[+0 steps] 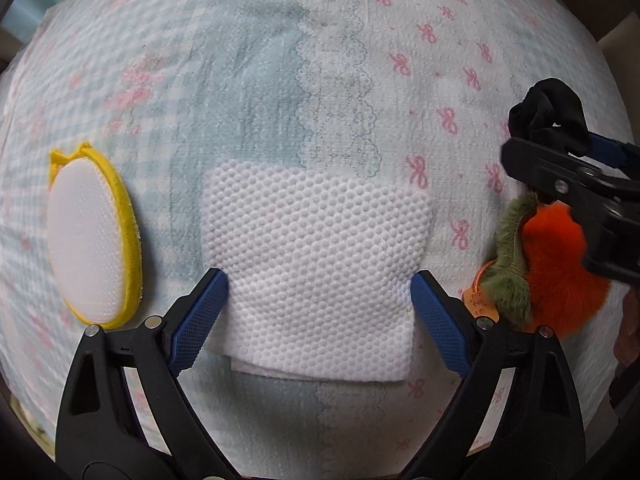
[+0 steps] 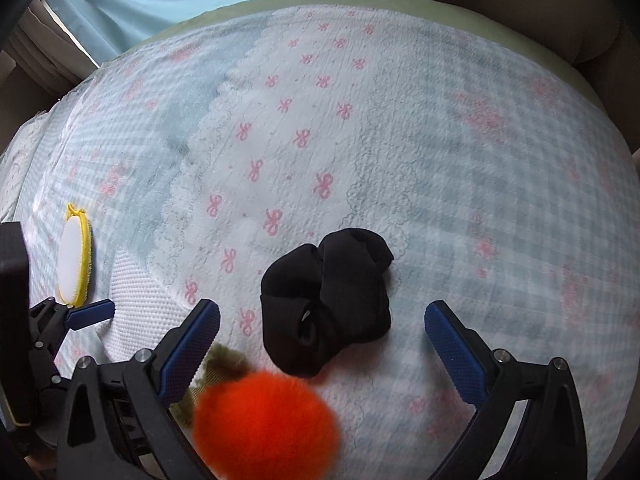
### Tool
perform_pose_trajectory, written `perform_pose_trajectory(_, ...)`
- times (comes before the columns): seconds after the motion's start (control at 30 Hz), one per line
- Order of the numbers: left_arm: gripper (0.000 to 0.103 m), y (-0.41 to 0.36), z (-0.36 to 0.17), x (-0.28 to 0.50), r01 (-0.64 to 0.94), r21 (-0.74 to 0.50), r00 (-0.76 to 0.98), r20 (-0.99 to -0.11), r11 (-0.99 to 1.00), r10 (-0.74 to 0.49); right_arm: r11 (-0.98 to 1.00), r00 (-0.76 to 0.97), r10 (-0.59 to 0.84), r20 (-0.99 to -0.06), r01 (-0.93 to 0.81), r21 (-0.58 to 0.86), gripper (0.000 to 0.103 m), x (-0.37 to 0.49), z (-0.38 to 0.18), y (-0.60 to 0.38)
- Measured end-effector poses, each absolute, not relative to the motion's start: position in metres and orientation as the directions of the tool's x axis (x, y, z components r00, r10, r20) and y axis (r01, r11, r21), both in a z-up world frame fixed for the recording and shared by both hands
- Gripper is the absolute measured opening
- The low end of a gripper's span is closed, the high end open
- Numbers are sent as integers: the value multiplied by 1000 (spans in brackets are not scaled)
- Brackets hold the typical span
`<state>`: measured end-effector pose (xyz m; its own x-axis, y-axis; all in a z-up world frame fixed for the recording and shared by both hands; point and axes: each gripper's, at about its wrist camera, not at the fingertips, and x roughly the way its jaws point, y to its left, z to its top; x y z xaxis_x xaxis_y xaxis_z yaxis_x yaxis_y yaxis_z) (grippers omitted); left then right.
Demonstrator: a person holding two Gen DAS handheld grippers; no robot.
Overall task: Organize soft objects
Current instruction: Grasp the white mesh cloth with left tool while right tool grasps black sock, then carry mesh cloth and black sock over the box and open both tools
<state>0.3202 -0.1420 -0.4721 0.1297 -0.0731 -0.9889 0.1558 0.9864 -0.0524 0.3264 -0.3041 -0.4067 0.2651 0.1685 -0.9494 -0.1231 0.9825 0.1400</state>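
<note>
Jaws are held wide on both: left gripper (image 1: 319, 280) straddles the white textured cloth (image 1: 316, 256); right gripper (image 2: 322, 320) flanks the black sock (image 2: 326, 304).

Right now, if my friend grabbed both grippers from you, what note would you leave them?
Left gripper: open, fingers on either side of the folded white cloth, not squeezing.
Right gripper: open, with the black sock bundle between its fingers, not gripped.
On the bow-print bed cover: the yellow-rimmed pad lies furthest left, then the white cloth, then the orange fluffy toy with its green part, and the sock bundle to the right.
Done: nothing is held; I cannot tell what is sorted.
Left: pick a spot, then grasp and place each item.
</note>
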Motion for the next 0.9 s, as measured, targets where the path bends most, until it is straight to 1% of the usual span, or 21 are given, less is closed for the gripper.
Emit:
perform_pose_trajectory(0.03,88,-141,-472,319,156,-51,134,-988,986,-72,982,264,168,-950,-126,139,94,328,-409,-304)
perform_pose_trajectory(0.07,83,-139,-471,319,153,-48,137,-988,987,-70,982,260,169,-951,-131,139,86,329,-412,-303)
perform_pose_trajectory(0.1,80,-137,-470,318,146,-47,139,-988,988,-68,981,251,173,-952,-135,142,81,330,-416,-302)
perform_pose_trajectory(0.13,72,-134,-469,318,136,-48,141,-988,990,-67,980,244,173,-954,-138,142,79,332,-419,-301)
perform_pose_trajectory(0.17,60,-132,-467,319,124,-51,144,-987,991,-68,981,247,164,-955,-143,131,72,331,-421,-301)
perform_pose_trajectory(0.2,53,-127,-463,320,108,-54,149,-986,993,-69,981,259,154,-953,-154,116,63,331,-420,-299)
perform_pose_trajectory(0.23,38,-124,-461,321,96,-58,153,-986,994,-72,981,269,145,-952,-164,103,58,330,-420,-297)
perform_pose_trajectory(0.27,24,-120,-458,323,81,-63,157,-985,995,-75,981,275,133,-952,-172,88,51,329,-419,-296)
perform_pose_trajectory(0.3,18,-116,-456,324,69,-68,159,-984,995,-79,982,284,117,-952,-177,68,44,328,-418,-295)
perform_pose_trajectory(0.33,13,-113,-455,326,58,-77,160,-983,995,-85,982,288,115,-951,-178,65,40,328,-418,-295)
perform_pose_trajectory(0.37,12,-109,-454,328,51,-88,157,-983,995,-95,983,292,112,-950,-176,61,33,328,-418,-295)
perform_pose_trajectory(0.47,10,-105,-448,329,53,-85,164,-982,995,-93,986,302,110,-947,-153,66,27,328,-415,-299)
perform_pose_trajectory(0.7,9,-98,-425,333,52,-92,192,-976,994,-100,988,316,120,-941,-128,83,26,326,-400,-309)
perform_pose_trajectory(0.9,9,-89,-385,333,64,-103,240,-964,993,-116,989,346,120,-931,-119,84,26,320,-372,-311)
